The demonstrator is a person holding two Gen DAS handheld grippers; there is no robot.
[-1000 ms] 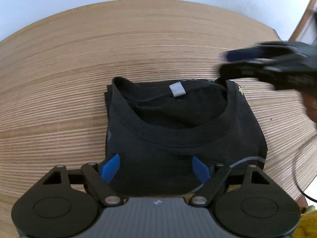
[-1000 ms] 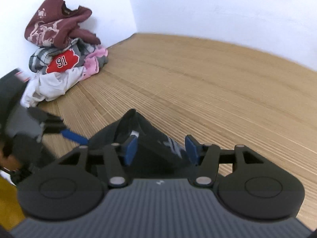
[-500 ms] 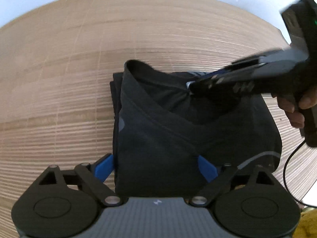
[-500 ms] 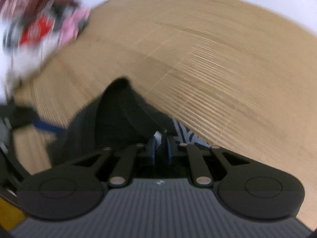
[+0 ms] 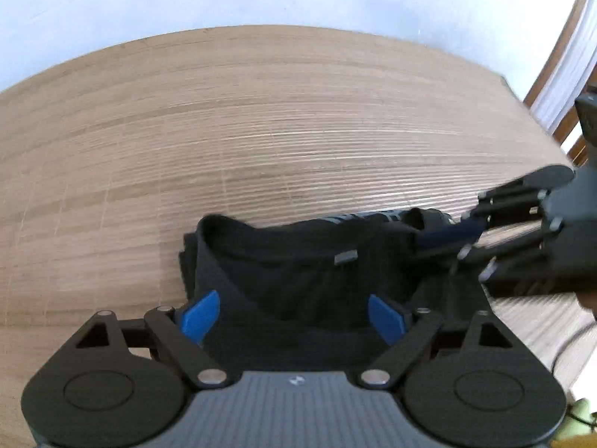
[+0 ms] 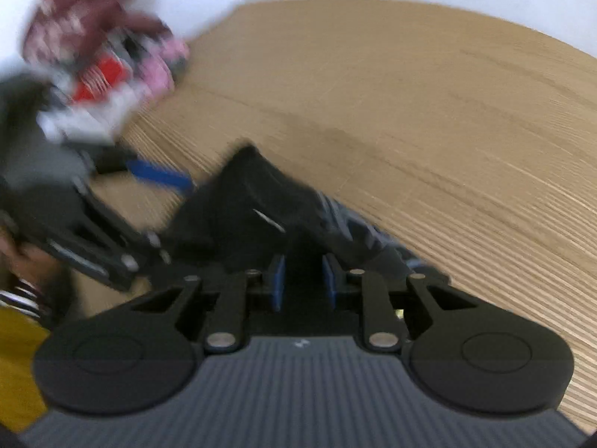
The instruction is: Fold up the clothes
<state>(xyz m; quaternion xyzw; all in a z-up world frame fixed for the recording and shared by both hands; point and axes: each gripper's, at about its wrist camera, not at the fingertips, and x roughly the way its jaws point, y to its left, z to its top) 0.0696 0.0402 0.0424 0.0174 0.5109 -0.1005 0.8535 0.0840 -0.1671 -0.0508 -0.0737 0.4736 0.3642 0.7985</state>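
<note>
Lifted since half a second ago, the black T-shirt's (image 5: 298,291) collar now rides higher off the wooden table (image 5: 261,130). Left gripper (image 5: 294,311), jaws closing, straddles the folded shirt; right gripper (image 6: 301,280), jaws opening, has collar cloth between them. Folding looks nearly finished; the unfolded clothes pile (image 6: 100,59) remains.

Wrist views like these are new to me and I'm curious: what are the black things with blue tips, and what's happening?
Each picture comes from a camera on a hand-held gripper, a two-finger clamp a person carries, one per hand. The left hand-held gripper straddles a folded black T-shirt on the wooden table, jaws closing, not yet pressing. The right hand-held gripper has the collar edge between its jaws, which are opening. A blurred pile of clothes waits by the wall.
</note>
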